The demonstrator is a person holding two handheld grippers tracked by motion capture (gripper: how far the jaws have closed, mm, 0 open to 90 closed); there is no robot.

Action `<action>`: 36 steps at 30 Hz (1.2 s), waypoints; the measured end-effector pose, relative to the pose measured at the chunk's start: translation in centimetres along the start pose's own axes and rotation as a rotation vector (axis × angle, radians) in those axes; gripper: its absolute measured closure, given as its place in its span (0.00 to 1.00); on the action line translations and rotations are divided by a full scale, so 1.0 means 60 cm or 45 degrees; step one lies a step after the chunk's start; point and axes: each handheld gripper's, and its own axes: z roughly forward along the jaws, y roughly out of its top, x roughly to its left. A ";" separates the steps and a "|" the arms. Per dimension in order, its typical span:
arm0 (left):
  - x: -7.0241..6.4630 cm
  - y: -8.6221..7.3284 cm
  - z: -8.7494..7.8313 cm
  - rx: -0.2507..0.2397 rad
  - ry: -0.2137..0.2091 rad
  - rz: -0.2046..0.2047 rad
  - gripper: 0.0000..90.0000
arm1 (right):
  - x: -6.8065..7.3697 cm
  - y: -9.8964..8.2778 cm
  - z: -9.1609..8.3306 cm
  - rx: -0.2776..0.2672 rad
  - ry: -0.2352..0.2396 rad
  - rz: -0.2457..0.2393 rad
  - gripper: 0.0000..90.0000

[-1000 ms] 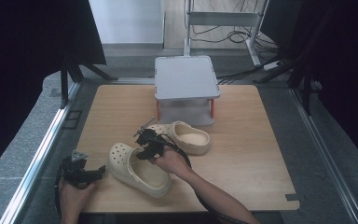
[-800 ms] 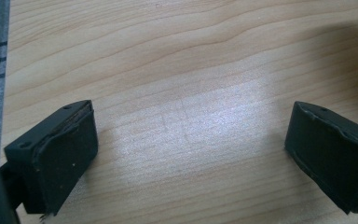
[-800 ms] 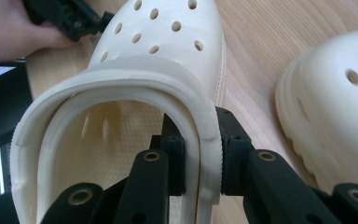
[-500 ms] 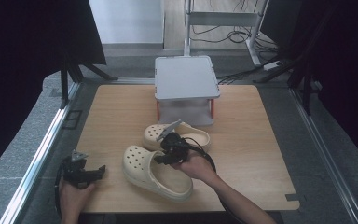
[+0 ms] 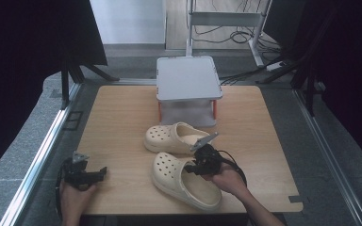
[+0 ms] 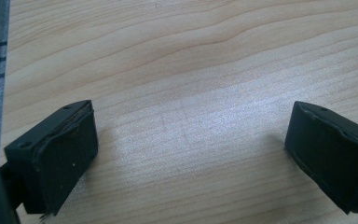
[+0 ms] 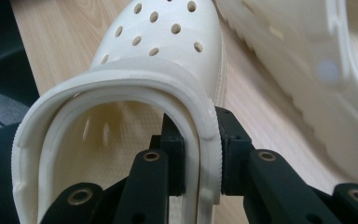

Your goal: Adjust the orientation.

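Nearest, at the desk's (image 5: 122, 108) left front corner, the left gripper (image 5: 87, 175) rests in the person's left hand (image 5: 73, 200); its own view shows the jaws standing wide apart over bare wood, with nothing between them. It sits where it did a second ago.

To the right, the right gripper (image 5: 199, 167) is clamped on the near clog (image 5: 184, 181). In the right gripper view its jaws pinch the clog's side wall (image 7: 205, 154) at the foot opening, one jaw inside and one outside, the perforated toe (image 7: 168, 32) pointing away from the camera.

What has changed is the clog's place: a second ago it lay toward the left front of the desk, and it has since been drawn rightward across the wood, so that it now lies just in front of the second clog (image 5: 176, 137), close but with a strip of wood between them. The far clog has hardly shifted.

That suggests the shoes are being brought together as a pair; the grip looks secure, and releasing may come soon.

Beyond both stands a grey box (image 5: 188, 84) at the far edge, untouched.
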 end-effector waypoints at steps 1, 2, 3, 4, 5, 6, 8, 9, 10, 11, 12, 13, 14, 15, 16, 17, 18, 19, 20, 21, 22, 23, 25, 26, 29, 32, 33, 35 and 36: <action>0.000 0.000 0.000 -0.001 0.001 0.000 0.03 | -0.002 -0.008 -0.002 -0.004 -0.002 0.006 0.84; 0.000 0.000 0.000 -0.001 0.000 -0.001 0.03 | -0.002 -0.015 -0.004 -0.004 -0.002 0.015 0.84; 0.000 0.000 0.000 -0.001 0.001 -0.002 0.03 | -0.003 -0.021 -0.006 -0.006 -0.002 0.017 0.84; 0.000 0.000 0.000 -0.001 0.001 -0.001 0.03 | -0.005 -0.029 -0.008 -0.009 -0.001 0.018 0.84; -0.001 0.000 0.000 -0.002 0.001 -0.002 0.03 | -0.006 -0.033 -0.008 -0.009 -0.001 0.019 0.84; -0.001 0.000 0.000 -0.002 0.001 -0.002 0.03 | -0.007 -0.038 -0.008 -0.008 -0.002 0.023 0.84; -0.001 0.000 0.000 -0.002 0.002 -0.002 0.03 | -0.011 -0.047 -0.007 -0.009 0.001 0.026 0.84; -0.001 0.000 0.000 -0.001 0.002 -0.002 0.03 | -0.013 -0.050 -0.006 -0.007 0.004 0.027 0.84; -0.001 0.000 0.000 -0.001 0.002 -0.002 0.03 | -0.013 -0.053 -0.005 -0.006 -0.001 0.028 0.83; -0.001 0.000 0.000 -0.001 0.002 -0.002 0.03 | -0.014 -0.054 -0.005 -0.004 0.003 0.022 0.83; -0.001 0.000 0.000 -0.001 0.002 -0.001 0.03 | -0.013 -0.055 -0.006 -0.004 -0.005 0.009 0.83; -0.001 0.000 0.000 -0.002 0.002 -0.001 0.03 | -0.013 -0.055 -0.006 -0.005 -0.006 0.001 0.83; -0.001 0.000 0.000 -0.001 0.002 -0.001 0.03 | -0.011 -0.055 -0.005 -0.002 -0.013 -0.009 0.82; -0.001 0.000 0.000 -0.001 0.001 -0.001 0.03 | -0.011 -0.054 -0.005 -0.003 -0.020 -0.017 0.80; -0.001 0.000 0.000 -0.002 0.001 -0.001 0.03 | -0.009 -0.053 -0.006 0.000 -0.020 -0.025 0.76; -0.001 0.000 0.000 -0.002 0.001 -0.001 0.03 | -0.009 -0.052 -0.009 -0.002 -0.018 -0.034 0.72; -0.001 0.000 0.000 -0.002 0.001 -0.001 0.03 | -0.008 -0.052 -0.011 0.000 -0.025 -0.047 0.68; -0.002 0.000 0.000 -0.001 0.002 -0.001 0.03 | -0.006 -0.051 -0.014 0.003 -0.034 -0.061 0.63; -0.002 0.000 0.000 -0.002 0.002 -0.001 0.03 | -0.005 -0.051 -0.016 0.009 -0.046 -0.074 0.58; -0.002 0.000 0.000 -0.002 0.002 -0.001 0.03 | -0.005 -0.051 -0.019 0.021 -0.049 -0.084 0.53; -0.002 0.000 0.000 -0.002 0.003 -0.002 0.03 | -0.005 -0.052 -0.022 0.036 -0.060 -0.092 0.49; -0.002 0.000 0.000 -0.002 0.003 -0.003 0.03 | -0.005 -0.053 -0.026 0.039 -0.071 -0.093 0.46; -0.003 0.000 0.000 -0.003 0.001 -0.004 0.03 | -0.009 -0.055 -0.034 0.038 -0.066 -0.090 0.41; -0.003 0.000 0.000 -0.004 0.001 -0.005 0.03 | -0.011 -0.057 -0.039 0.035 -0.068 -0.084 0.39; -0.003 0.000 0.000 -0.002 0.003 -0.005 0.03 | -0.018 -0.061 -0.052 0.024 -0.074 -0.080 0.34; -0.004 0.000 0.000 -0.002 0.004 -0.006 0.03 | -0.030 -0.067 -0.072 0.013 -0.084 -0.057 0.26; -0.004 0.000 0.000 -0.002 0.004 -0.006 0.03 | -0.034 -0.069 -0.076 0.013 -0.088 -0.054 0.25; -0.005 0.000 0.000 -0.003 0.002 -0.005 0.03 | -0.040 -0.072 -0.085 0.003 -0.099 -0.043 0.20; -0.005 0.000 0.000 -0.002 0.002 -0.006 0.03 | -0.043 -0.072 -0.089 -0.002 -0.111 -0.037 0.19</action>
